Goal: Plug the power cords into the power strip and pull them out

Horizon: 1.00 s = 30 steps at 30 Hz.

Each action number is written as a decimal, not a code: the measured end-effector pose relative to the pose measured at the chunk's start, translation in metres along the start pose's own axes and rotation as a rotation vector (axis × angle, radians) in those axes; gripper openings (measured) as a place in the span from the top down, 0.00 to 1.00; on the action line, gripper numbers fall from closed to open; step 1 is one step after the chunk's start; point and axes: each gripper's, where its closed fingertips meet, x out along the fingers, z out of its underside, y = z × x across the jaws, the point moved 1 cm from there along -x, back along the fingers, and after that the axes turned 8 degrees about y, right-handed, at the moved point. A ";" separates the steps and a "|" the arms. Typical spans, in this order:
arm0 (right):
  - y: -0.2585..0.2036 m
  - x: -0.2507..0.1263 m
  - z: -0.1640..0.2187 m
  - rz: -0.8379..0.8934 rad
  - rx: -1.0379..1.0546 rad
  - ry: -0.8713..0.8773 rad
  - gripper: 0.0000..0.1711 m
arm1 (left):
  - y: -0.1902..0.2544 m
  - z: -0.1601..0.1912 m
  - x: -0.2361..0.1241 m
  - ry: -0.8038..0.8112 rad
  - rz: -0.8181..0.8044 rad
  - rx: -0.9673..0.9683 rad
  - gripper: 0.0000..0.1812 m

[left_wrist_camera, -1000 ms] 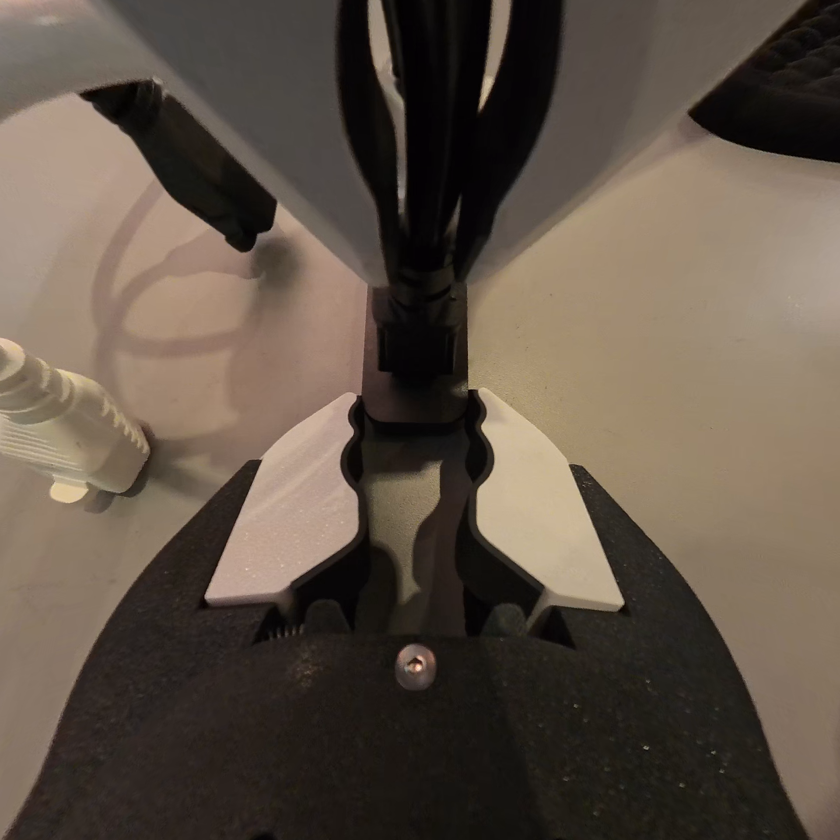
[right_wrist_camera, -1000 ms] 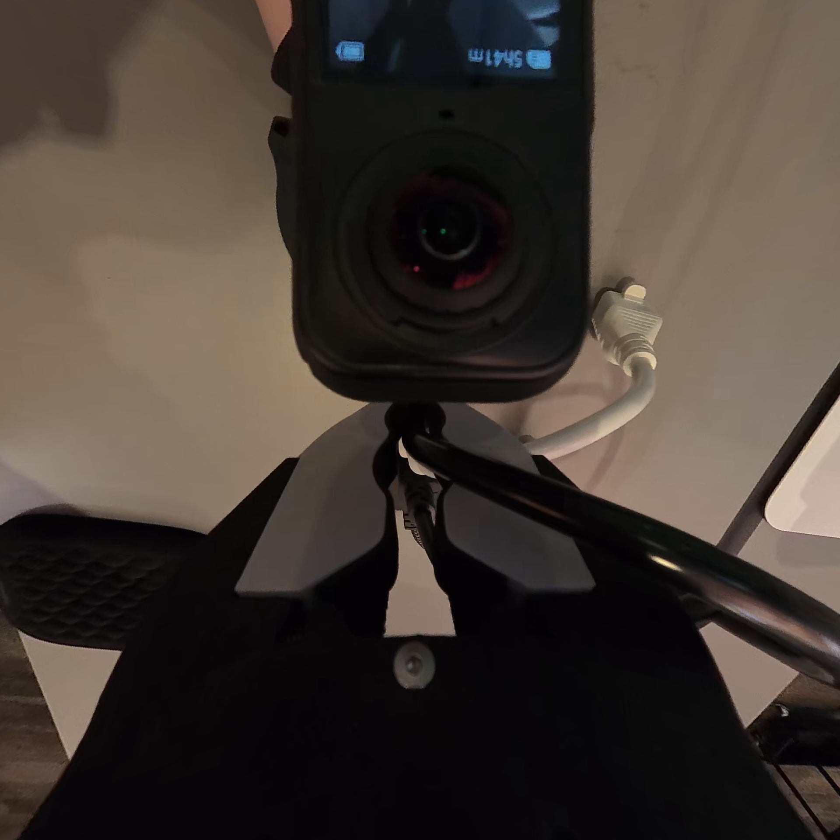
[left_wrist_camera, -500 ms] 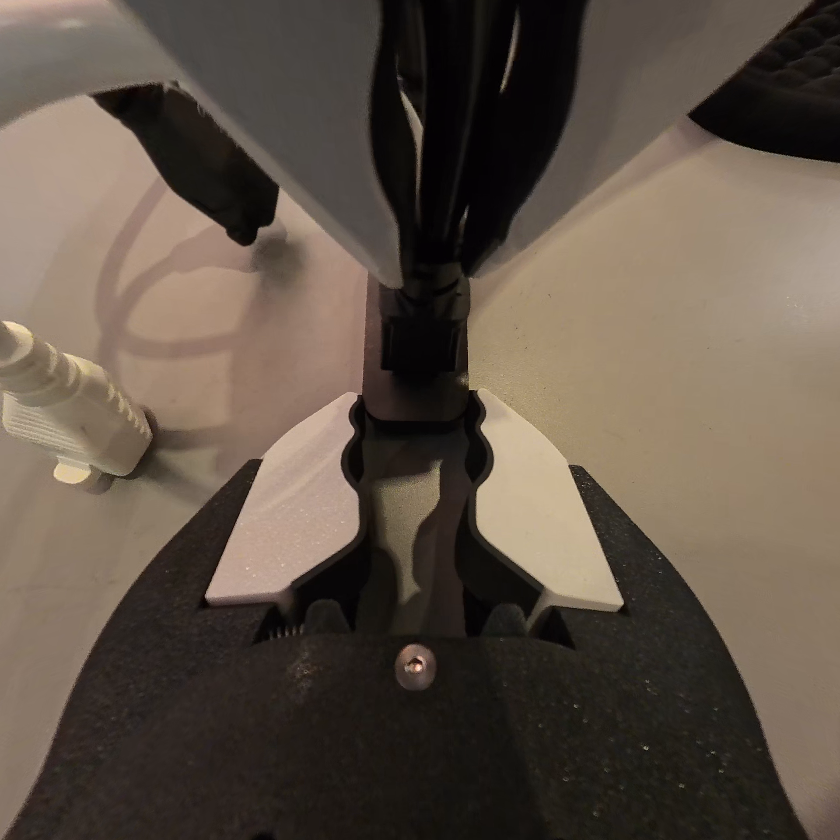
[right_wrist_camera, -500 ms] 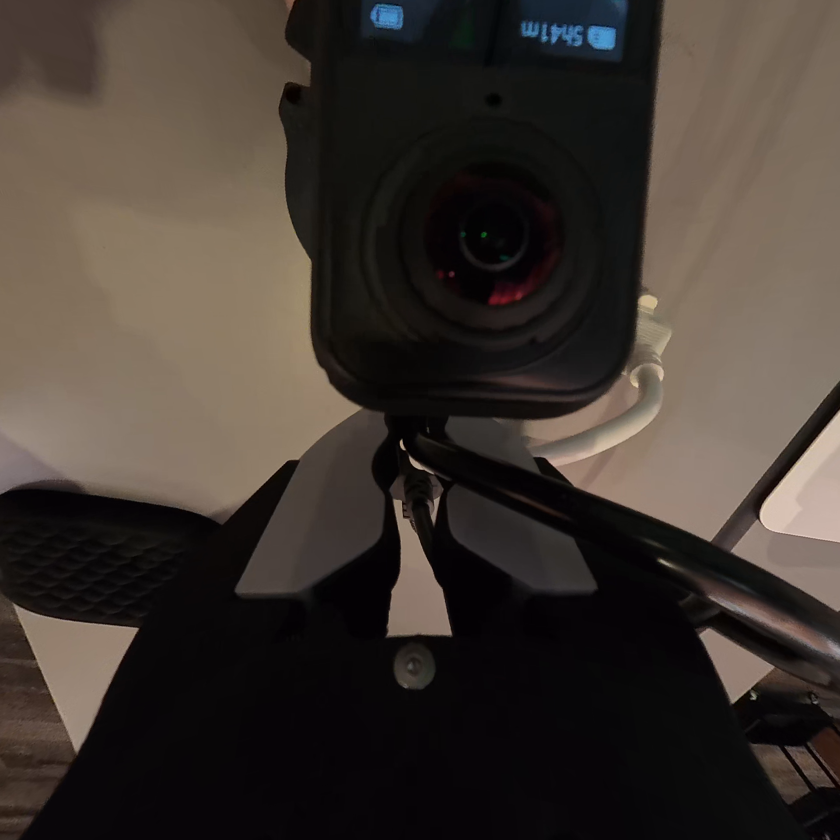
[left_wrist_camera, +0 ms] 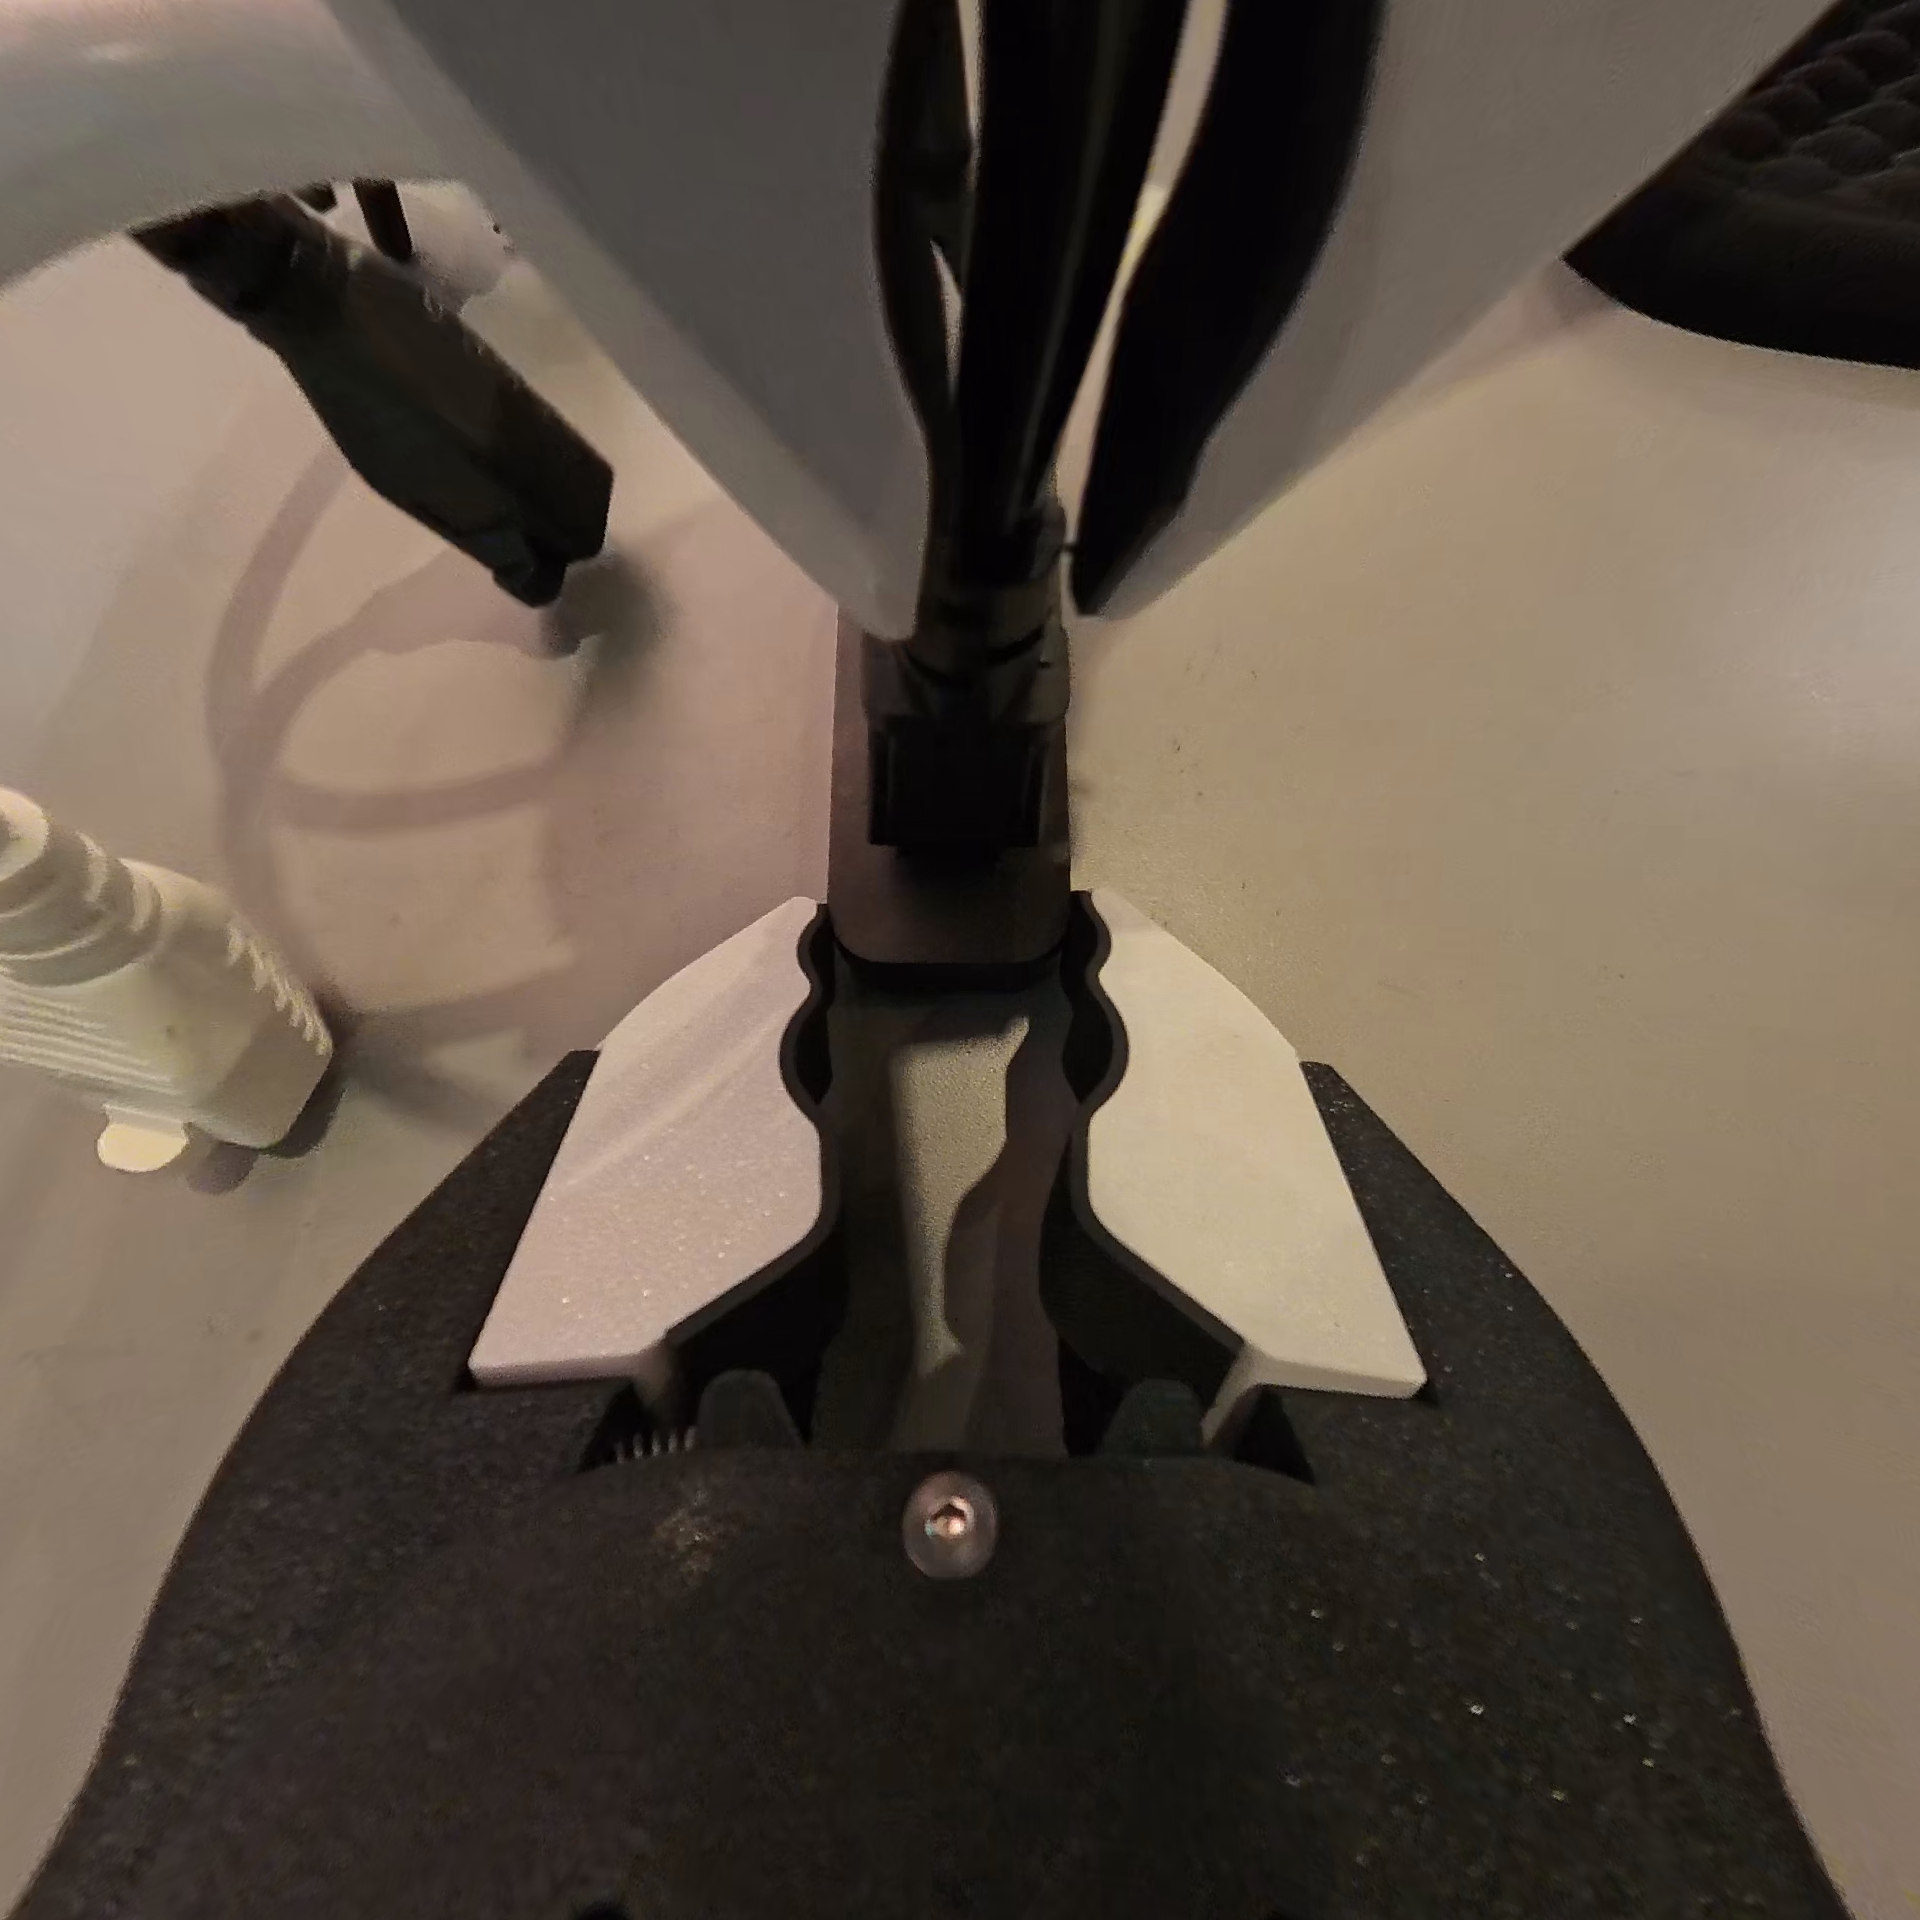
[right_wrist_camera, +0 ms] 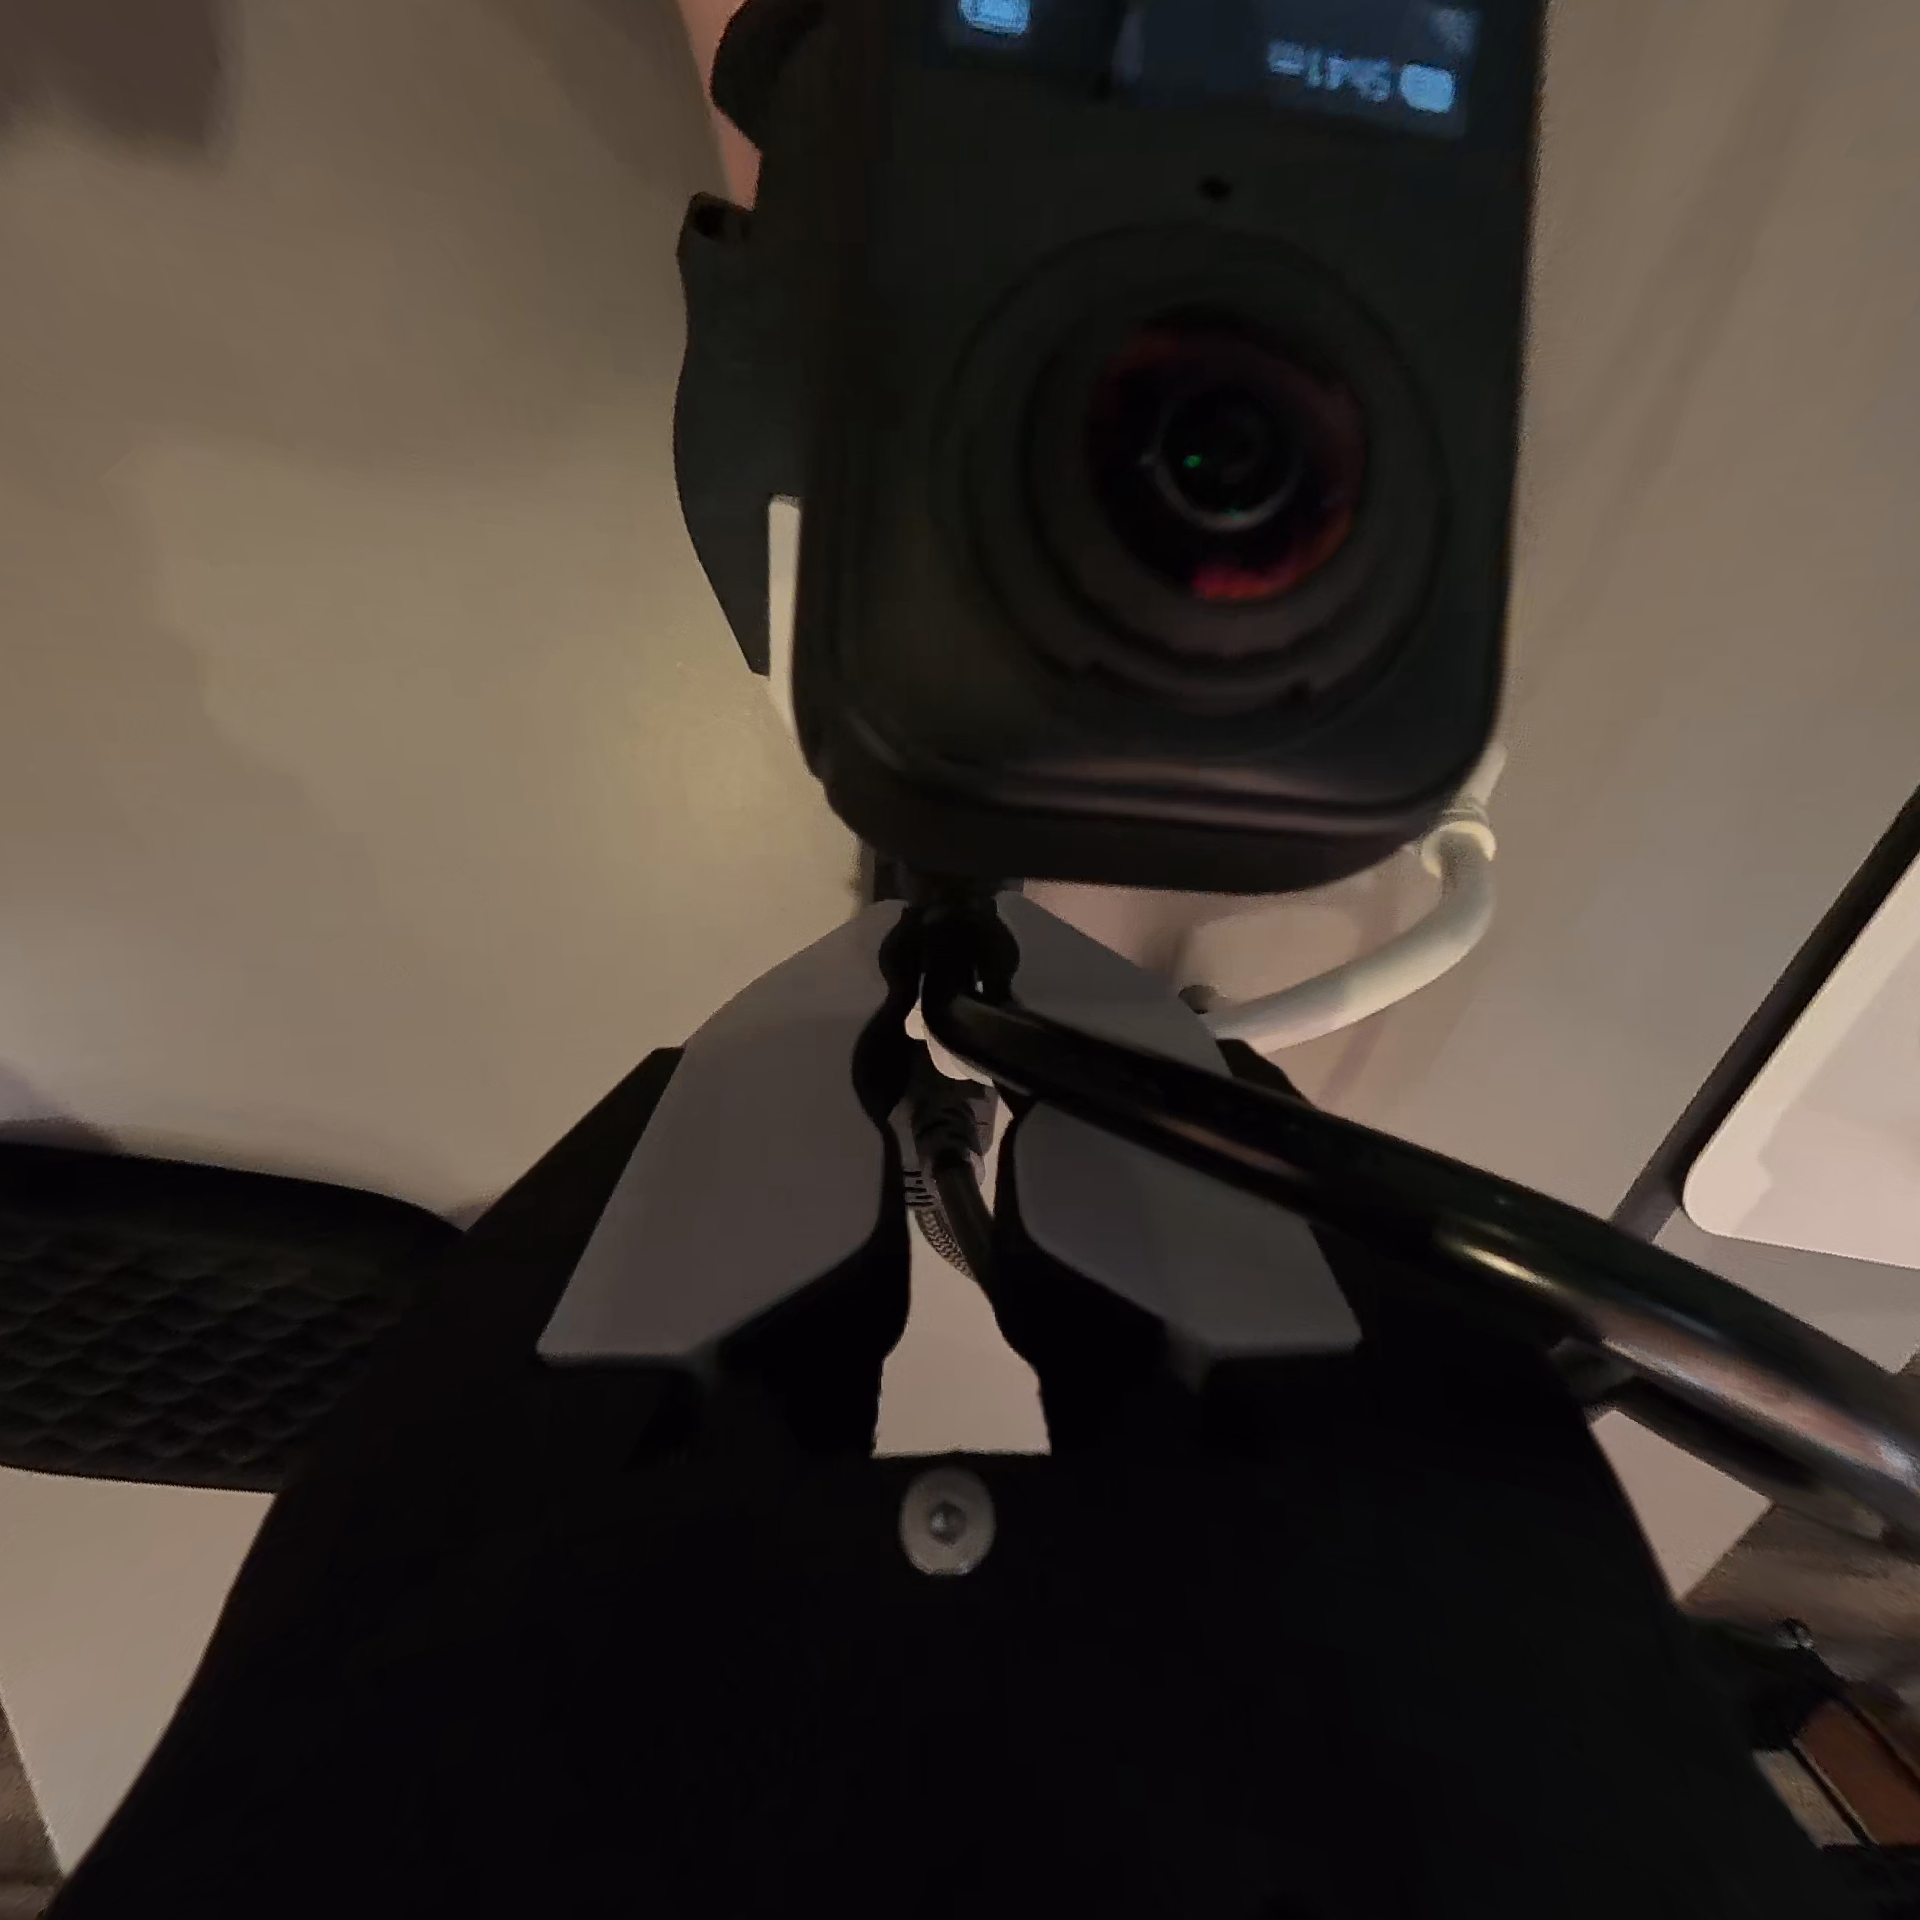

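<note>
In the left wrist view my left gripper (left_wrist_camera: 951, 925) is shut on a dark flat-sided block (left_wrist_camera: 951, 894) with a small black plug (left_wrist_camera: 951, 774) on it. The right gripper's pale fingers (left_wrist_camera: 727, 312) come in from above and close around the bundle of black cords (left_wrist_camera: 997, 364) that runs up from that plug. In the right wrist view my right gripper (right_wrist_camera: 940, 935) is shut on the black cord end, just under the left gripper's black camera (right_wrist_camera: 1195, 468). A thick black cord (right_wrist_camera: 1351, 1164) runs off to the right. A white plug (left_wrist_camera: 156, 1039) lies on the table to the left.
The pale tabletop (left_wrist_camera: 1507, 831) lies under both grippers. A black textured pad (left_wrist_camera: 1766, 208) sits at the far right, and at the left edge in the right wrist view (right_wrist_camera: 156, 1299). A white cord (right_wrist_camera: 1403, 966) loops behind the camera. A black plug-like end (left_wrist_camera: 447, 416) hangs at upper left. Some 8 centimetres of space lies between my two pairs of fingers.
The two grippers have come closer together and stay shut. The left camera looms larger and further right in the right wrist view. The white plug and black end have shifted right.
</note>
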 end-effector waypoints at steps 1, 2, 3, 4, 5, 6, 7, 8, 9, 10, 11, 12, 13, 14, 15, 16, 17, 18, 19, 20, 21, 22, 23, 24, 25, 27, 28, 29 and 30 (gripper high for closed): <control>0.000 0.000 0.000 0.000 0.003 -0.006 0.91 | 0.000 0.000 0.000 0.000 0.000 0.000 0.76; 0.000 -0.001 0.001 0.007 -0.005 -0.019 0.90 | 0.000 0.000 0.000 0.000 0.000 0.000 0.76; 0.001 -0.002 0.002 0.014 -0.019 -0.037 0.91 | 0.000 0.000 0.000 0.000 0.000 0.000 0.76; 0.001 -0.002 0.003 0.016 -0.026 -0.050 0.90 | 0.000 0.000 0.000 0.000 0.000 0.000 0.76; 0.001 -0.002 0.002 0.015 -0.027 -0.054 0.91 | 0.000 0.000 0.000 0.000 0.000 0.000 0.76; 0.002 -0.002 0.002 0.015 -0.029 -0.057 0.90 | 0.000 0.000 0.000 0.000 0.000 0.000 0.76; 0.002 -0.002 0.003 0.012 -0.036 -0.062 0.90 | 0.000 0.000 0.000 0.000 0.000 0.000 0.76; 0.002 -0.002 0.003 0.012 -0.042 -0.066 0.90 | 0.000 0.000 0.000 0.000 0.000 0.000 0.76; 0.001 -0.002 0.003 0.012 -0.046 -0.072 0.91 | 0.000 0.000 0.000 0.000 0.000 0.000 0.76; 0.001 -0.002 0.003 0.013 -0.049 -0.080 0.91 | 0.000 0.000 0.000 -0.001 -0.001 0.000 0.76; 0.001 -0.001 0.004 0.018 -0.054 -0.090 0.91 | 0.000 0.000 0.000 0.000 -0.001 -0.001 0.76; 0.002 0.000 0.005 0.027 -0.067 -0.104 0.91 | 0.000 0.000 0.000 0.000 -0.001 -0.001 0.76; 0.001 0.001 0.005 0.034 -0.082 -0.116 0.91 | 0.000 0.000 0.000 -0.001 -0.001 -0.001 0.76; 0.001 0.001 0.006 0.036 -0.084 -0.126 0.91 | 0.000 0.000 0.000 -0.001 -0.002 -0.002 0.76; 0.001 0.001 0.006 0.038 -0.086 -0.133 0.91 | 0.000 0.000 0.000 -0.001 -0.002 -0.002 0.76; 0.001 0.001 0.005 0.039 -0.087 -0.132 0.91 | 0.000 0.000 0.000 -0.001 -0.003 -0.002 0.76; 0.001 0.001 0.005 0.041 -0.083 -0.126 0.91 | 0.000 0.000 0.000 -0.001 -0.003 -0.002 0.76; 0.002 0.002 0.005 0.044 -0.084 -0.116 0.91 | 0.000 0.000 0.000 -0.001 -0.003 -0.002 0.76; 0.001 0.002 0.005 0.046 -0.087 -0.105 0.91 | 0.000 0.000 0.000 -0.001 -0.003 -0.002 0.76; 0.001 0.002 0.005 0.049 -0.085 -0.097 0.91 | 0.000 0.000 0.000 -0.001 -0.002 -0.002 0.76; 0.001 0.002 0.005 0.052 -0.080 -0.095 0.91 | 0.000 0.000 0.000 -0.002 -0.002 -0.002 0.76; 0.001 0.002 0.005 0.053 -0.080 -0.100 0.91 | 0.000 0.000 0.000 -0.001 -0.002 -0.002 0.76; 0.001 0.002 0.005 0.053 -0.077 -0.109 0.91 | 0.000 0.000 0.000 -0.001 -0.002 -0.002 0.76; 0.001 0.002 0.005 0.051 -0.070 -0.117 0.91 | 0.000 0.000 0.000 -0.001 -0.002 -0.002 0.76; 0.001 0.002 0.005 0.049 -0.070 -0.122 0.91 | 0.000 0.000 0.000 -0.001 -0.002 -0.002 0.76; 0.001 0.002 0.004 0.047 -0.070 -0.116 0.91 | 0.000 0.000 0.000 -0.001 -0.003 -0.002 0.76; 0.001 0.002 0.005 0.051 -0.061 -0.115 0.91 | 0.000 0.000 0.000 -0.001 -0.003 -0.002 0.76; 0.001 0.002 0.004 0.056 -0.057 -0.116 0.91 | 0.000 0.000 0.000 -0.001 -0.002 -0.002 0.76; 0.001 0.002 0.004 0.060 -0.052 -0.116 0.91 | 0.000 0.000 0.000 -0.001 -0.002 -0.002 0.76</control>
